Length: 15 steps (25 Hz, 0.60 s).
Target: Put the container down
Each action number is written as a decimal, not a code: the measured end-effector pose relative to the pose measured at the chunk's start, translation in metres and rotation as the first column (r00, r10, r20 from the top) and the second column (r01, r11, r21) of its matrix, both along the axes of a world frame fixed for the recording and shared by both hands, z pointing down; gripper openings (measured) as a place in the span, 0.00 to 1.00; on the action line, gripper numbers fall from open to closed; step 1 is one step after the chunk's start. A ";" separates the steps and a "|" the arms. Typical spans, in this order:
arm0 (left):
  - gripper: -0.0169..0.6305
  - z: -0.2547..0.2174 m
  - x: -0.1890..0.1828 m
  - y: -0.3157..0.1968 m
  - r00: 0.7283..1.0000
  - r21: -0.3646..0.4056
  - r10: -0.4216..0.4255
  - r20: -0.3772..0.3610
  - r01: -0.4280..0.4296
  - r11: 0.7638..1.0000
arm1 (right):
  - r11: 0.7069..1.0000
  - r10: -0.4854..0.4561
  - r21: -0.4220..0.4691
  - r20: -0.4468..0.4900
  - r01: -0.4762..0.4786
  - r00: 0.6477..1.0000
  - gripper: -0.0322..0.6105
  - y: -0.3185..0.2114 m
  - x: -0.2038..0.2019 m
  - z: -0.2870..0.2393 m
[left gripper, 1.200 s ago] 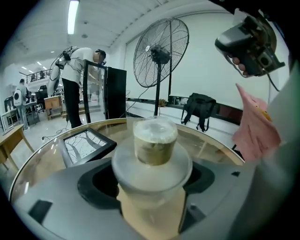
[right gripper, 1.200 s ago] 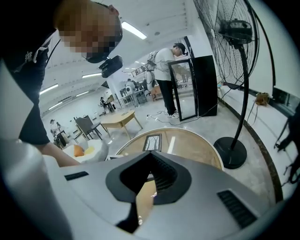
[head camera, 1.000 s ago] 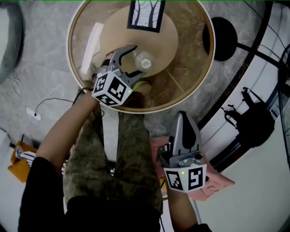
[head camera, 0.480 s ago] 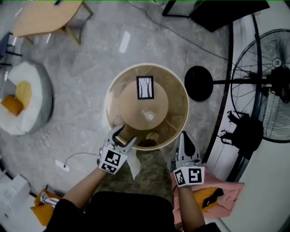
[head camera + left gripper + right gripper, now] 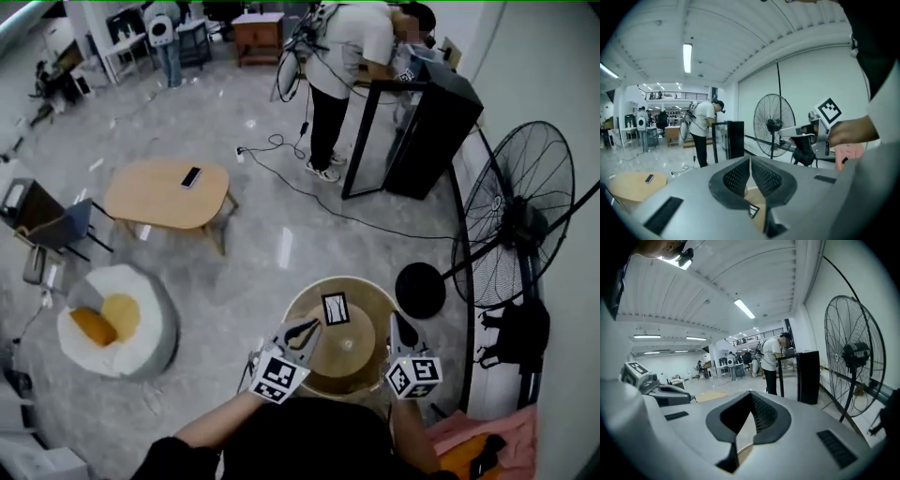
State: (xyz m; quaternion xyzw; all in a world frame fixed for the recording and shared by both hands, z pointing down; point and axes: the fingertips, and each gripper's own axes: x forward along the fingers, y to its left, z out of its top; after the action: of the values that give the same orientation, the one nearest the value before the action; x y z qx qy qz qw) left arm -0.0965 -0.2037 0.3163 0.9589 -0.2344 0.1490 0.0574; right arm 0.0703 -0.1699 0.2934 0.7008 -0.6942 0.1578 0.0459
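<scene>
The container (image 5: 348, 345), small and clear, stands on the wooden disc of the round glass-rimmed table (image 5: 298, 328), apart from both grippers. A framed tree picture (image 5: 335, 307) stands behind it. My left gripper (image 5: 302, 329) hovers over the table's left rim, its jaws shut with nothing between them; the left gripper view shows the tips (image 5: 750, 159) touching. My right gripper (image 5: 400, 329) hangs over the right rim, its tips (image 5: 751, 393) also meeting and empty. Each gripper view shows the other gripper off to one side.
A pedestal fan (image 5: 520, 225) stands right of the table, with its round base (image 5: 420, 291) on the floor. A person (image 5: 337, 56) stands at a black cabinet (image 5: 422, 131) further back. An oval wooden table (image 5: 169, 195) and a white cushion seat (image 5: 117, 323) lie to the left.
The left gripper, open around the container a second ago, has drawn back from it and shut. The head view has risen far above the table.
</scene>
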 end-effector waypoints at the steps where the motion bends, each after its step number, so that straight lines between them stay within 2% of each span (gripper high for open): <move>1: 0.07 -0.013 -0.006 -0.006 0.999 0.014 -0.039 -0.024 0.040 0.999 | 1.000 0.002 0.019 -0.013 -0.002 1.000 0.08 0.002 -0.003 -0.011; 4: 0.07 -0.045 -0.019 -0.030 0.984 0.041 -0.147 -0.096 0.151 0.988 | 0.997 0.033 0.072 -0.039 -0.030 0.999 0.08 0.001 -0.002 -0.038; 7: 0.07 -0.075 -0.033 -0.047 0.963 0.072 -0.217 -0.161 0.231 0.970 | 0.994 0.044 0.101 -0.050 -0.039 0.998 0.08 -0.005 -0.002 -0.054; 11: 0.07 -0.093 -0.050 -0.050 0.947 0.082 -0.256 -0.193 0.275 0.958 | 0.993 0.031 0.113 -0.068 -0.023 0.997 0.08 -0.007 -0.007 -0.062; 15: 0.07 -0.098 -0.068 -0.049 0.932 0.083 -0.294 -0.211 0.317 0.945 | 0.996 -0.027 0.083 -0.122 0.037 0.992 0.08 -0.011 -0.024 -0.061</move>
State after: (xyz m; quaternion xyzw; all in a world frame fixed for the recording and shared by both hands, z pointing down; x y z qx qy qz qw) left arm -0.1649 -0.2526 0.2185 0.9224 -0.3821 0.0294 0.0472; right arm 0.0461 -0.1810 0.2324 0.6992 -0.7073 0.0844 0.0604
